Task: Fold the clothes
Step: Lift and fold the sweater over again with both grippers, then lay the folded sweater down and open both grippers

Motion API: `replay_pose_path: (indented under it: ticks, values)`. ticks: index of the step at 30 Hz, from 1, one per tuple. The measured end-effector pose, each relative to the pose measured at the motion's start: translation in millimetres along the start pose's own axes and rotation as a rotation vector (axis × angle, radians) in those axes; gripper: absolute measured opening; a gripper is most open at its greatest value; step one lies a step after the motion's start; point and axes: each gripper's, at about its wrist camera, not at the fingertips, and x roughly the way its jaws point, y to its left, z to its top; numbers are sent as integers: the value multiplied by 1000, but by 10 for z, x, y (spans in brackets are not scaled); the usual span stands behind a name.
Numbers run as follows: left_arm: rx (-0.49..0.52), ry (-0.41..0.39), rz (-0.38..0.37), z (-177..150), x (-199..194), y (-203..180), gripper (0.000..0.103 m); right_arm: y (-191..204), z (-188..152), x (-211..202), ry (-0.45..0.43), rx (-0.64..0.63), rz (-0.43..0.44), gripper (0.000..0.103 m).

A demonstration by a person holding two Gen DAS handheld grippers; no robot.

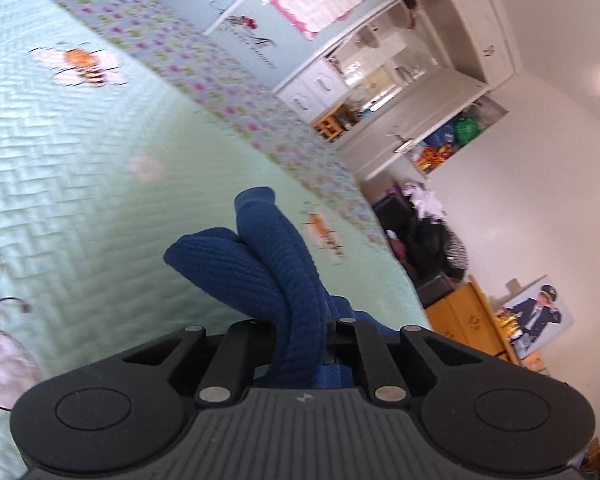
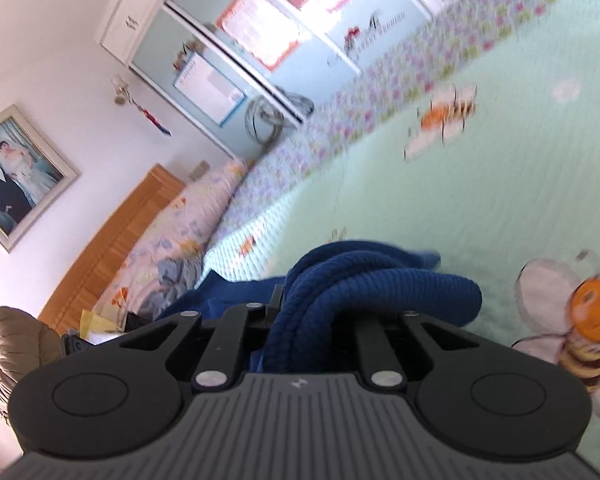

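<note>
We have the blue knit garment (image 1: 284, 264) pinched in both claws and raised above the bed (image 1: 80, 152), whose pale green quilt with bee pictures lies below in both views. The left claw (image 1: 304, 340) is nearly closed, with a thick bunch of the ribbed cloth squeezed between its jaws and rolled folds sticking out ahead of the tips; the right claw (image 2: 312, 328) is closed just as far on its own bunch of the same blue knit garment (image 2: 360, 280), and more of the cloth trails down to the quilt behind it. We judge the knit to be soft, thick and fairly light, with a coarse rib that grips well, so it is unlikely to slip out of the pads. It has no stiffness at all: whatever we do not hold sags and rolls on itself, as the tube-like folds show. It may also stretch under its own hanging weight. For a clean fold, we think the best holds are at an edge or two matching corners, spread well apart, not in a thick wad in the middle.
</note>
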Motion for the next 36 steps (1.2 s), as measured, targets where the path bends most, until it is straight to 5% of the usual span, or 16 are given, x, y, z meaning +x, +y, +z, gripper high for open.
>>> replay_pose_path:
  ticks: [11, 18, 22, 26, 27, 29, 31, 36]
  values:
    - [85, 76, -194, -234, 775, -1698, 12, 86, 650, -1901, -228, -61, -90, 14]
    - [145, 227, -282, -894, 1814, -2728, 13, -440, 718, -3277, -370, -20, -193, 14]
    - [143, 411, -154, -1562, 2652, -2758, 23, -1183, 465, -3668, -374, 90, -314, 15]
    - [164, 598, 53, -2269, 3320, -2436, 29, -2183, -77, -3650, -268, 242, -551, 18]
    - [142, 594, 48, -2297, 3324, -2360, 34, -2371, -231, -3653, -246, 277, -591, 18]
    - [95, 578, 32, -2334, 3310, -2208, 37, -2589, -485, -3721, -263, 335, -563, 23]
    - [62, 567, 45, -2245, 3246, -2127, 68, -2665, -638, -3806, -312, 384, -496, 30]
    - [101, 535, 40, -2042, 2935, -1998, 74, -2675, -876, -3998, -372, 440, -429, 53]
